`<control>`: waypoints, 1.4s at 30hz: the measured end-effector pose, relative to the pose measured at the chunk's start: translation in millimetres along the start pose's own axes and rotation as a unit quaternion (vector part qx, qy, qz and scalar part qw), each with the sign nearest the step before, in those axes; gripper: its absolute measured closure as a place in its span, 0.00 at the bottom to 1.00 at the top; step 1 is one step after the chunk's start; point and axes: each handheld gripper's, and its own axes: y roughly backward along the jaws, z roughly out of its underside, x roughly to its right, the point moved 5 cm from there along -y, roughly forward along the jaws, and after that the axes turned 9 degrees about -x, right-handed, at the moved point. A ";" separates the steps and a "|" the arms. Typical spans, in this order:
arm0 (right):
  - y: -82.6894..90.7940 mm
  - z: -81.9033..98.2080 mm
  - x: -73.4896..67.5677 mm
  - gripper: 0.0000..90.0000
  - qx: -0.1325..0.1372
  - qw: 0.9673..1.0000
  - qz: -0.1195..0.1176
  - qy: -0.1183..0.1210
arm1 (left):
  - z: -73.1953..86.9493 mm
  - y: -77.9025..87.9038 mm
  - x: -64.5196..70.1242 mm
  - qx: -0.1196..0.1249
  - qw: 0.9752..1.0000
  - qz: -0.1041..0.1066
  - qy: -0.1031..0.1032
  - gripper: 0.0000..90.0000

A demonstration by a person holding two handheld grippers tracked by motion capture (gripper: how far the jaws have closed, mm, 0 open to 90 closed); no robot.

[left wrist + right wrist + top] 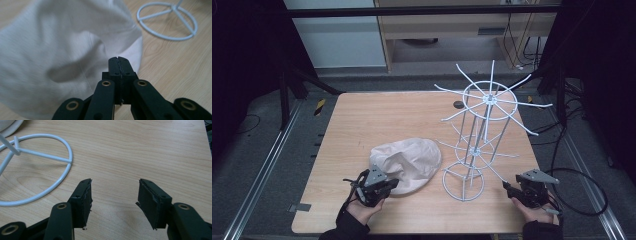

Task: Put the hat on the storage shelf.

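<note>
A crumpled white cloth cap (407, 160) lies on the wooden table (377, 115), left of a tall white wire rack (484, 115) with spokes at the top. My left gripper (393, 185) sits at the cap's near edge. In the left gripper view its jaws (118, 60) are pressed together just over the cap (62, 45) near the brim, and I see no cloth between them. My right gripper (507, 186) rests near the table's front right. Its jaws (115, 192) stand wide apart over bare wood, right of the rack's base ring (37, 170).
The rack's base ring (462, 182) stands between the two grippers, and its spokes reach out over the table's right half. A small dark disc (458, 104) lies at the back of the table. Black cables (582, 190) trail off the right edge.
</note>
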 end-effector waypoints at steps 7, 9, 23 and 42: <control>-0.1 -0.1 -0.7 0.49 0.001 1.000 -0.001 0.002 | 10.8 -6.8 -12.1 -0.029 0.999 -0.025 0.021 1.00; -0.4 0.1 -0.6 0.49 0.001 1.000 -0.001 0.002 | 12.8 -5.0 -19.2 -0.028 0.999 -0.030 0.031 1.00; -0.2 0.7 0.1 0.49 0.001 1.000 0.000 0.001 | 23.9 1.4 -66.9 -0.030 0.991 -0.099 0.088 1.00; 1.1 -0.7 0.1 0.49 0.009 1.000 -0.002 -0.002 | 2.3 18.0 -95.4 0.037 0.983 -0.120 0.131 1.00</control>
